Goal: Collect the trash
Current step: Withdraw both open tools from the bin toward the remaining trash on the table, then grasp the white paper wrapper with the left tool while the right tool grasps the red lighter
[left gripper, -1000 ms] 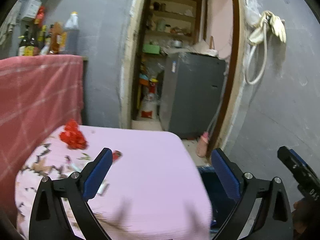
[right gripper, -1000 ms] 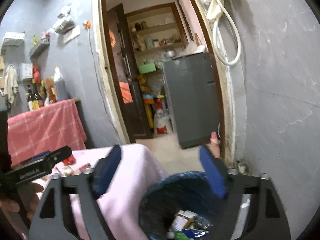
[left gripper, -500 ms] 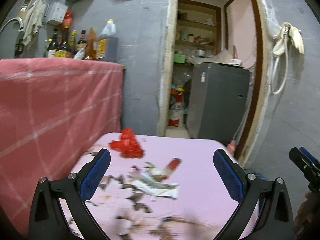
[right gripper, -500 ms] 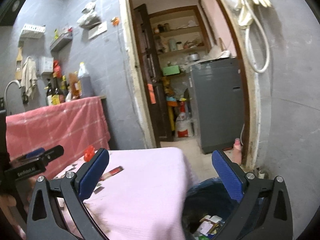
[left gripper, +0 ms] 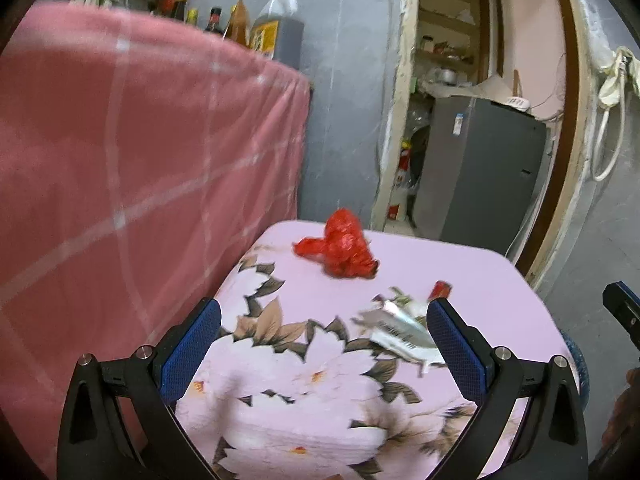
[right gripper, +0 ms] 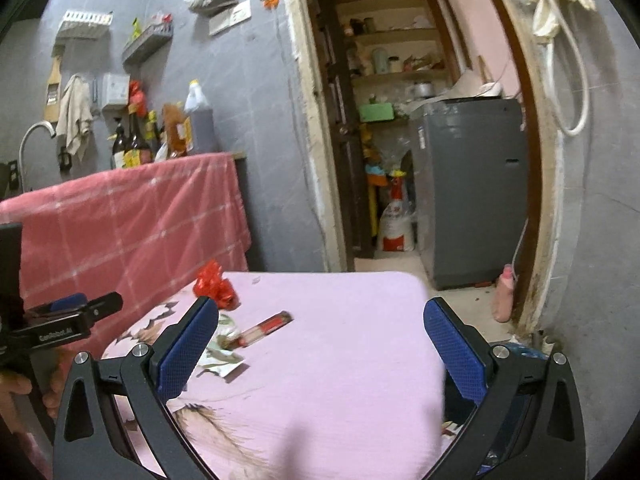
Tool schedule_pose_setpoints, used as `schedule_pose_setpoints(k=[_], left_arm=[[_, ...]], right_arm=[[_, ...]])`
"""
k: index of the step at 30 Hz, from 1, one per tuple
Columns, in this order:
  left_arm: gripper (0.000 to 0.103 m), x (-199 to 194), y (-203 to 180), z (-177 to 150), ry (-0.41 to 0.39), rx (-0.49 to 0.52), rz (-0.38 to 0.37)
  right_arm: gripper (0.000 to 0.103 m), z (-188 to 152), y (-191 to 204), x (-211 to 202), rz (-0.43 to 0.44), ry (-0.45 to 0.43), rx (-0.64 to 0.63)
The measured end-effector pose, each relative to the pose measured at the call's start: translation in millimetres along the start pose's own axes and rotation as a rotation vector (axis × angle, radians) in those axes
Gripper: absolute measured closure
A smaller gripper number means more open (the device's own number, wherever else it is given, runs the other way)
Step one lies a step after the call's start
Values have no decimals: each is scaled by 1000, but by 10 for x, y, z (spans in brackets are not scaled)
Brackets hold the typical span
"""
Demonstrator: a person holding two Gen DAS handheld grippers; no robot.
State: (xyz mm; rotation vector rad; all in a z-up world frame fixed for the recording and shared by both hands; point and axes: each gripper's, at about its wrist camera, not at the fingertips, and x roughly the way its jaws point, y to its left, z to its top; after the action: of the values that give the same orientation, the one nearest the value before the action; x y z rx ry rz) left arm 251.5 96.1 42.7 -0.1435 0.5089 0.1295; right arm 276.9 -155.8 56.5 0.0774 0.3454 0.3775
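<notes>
Two grippers hover over a littered table, fingers spread wide and holding nothing.

The left gripper point(left gripper: 324, 344) faces a crumpled red bag point(left gripper: 344, 250) at 12 o'clock; a blurred silvery wrapper point(left gripper: 396, 330) lies partly behind its right finger. From the right gripper point(right gripper: 320, 344), a red stick wrapper point(right gripper: 266, 326) lies at 11 o'clock on the pink tablecloth point(right gripper: 352, 360). The bin point(right gripper: 520, 350) at 4 o'clock is mostly hidden.

Pink-clothed table point(left gripper: 460, 264): red bag point(left gripper: 346, 250), wrappers point(left gripper: 394, 330).
</notes>
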Motion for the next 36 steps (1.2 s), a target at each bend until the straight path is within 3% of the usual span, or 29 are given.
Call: schedule_pose_setpoints(k=[8,12,17,20,23,29,36], left_arm=[[2,304,150,-10,101,-10,-21],[2,448,202,-34,156,-19,-24],[3,543,277,-43,203,-71,-76],[11,582,268,-32,230,-94,-125],[27,659,213,-22,289,-100,-186],[29,717,191,14,341,-190,-263],[34,809,190,74,411,-310,-304]], right_arm=[[1,-90,223,480,93,161,-50],[14,-168,281,733,134,249,-63],[24,-191,286,979,123,317,-72],[31,-180,222,1146,118,365,-48],[41,-161,163,1377,111,427,-12],[50,-87,117,1704,115,507,45],[51,-10,189,1985,115,566,59]])
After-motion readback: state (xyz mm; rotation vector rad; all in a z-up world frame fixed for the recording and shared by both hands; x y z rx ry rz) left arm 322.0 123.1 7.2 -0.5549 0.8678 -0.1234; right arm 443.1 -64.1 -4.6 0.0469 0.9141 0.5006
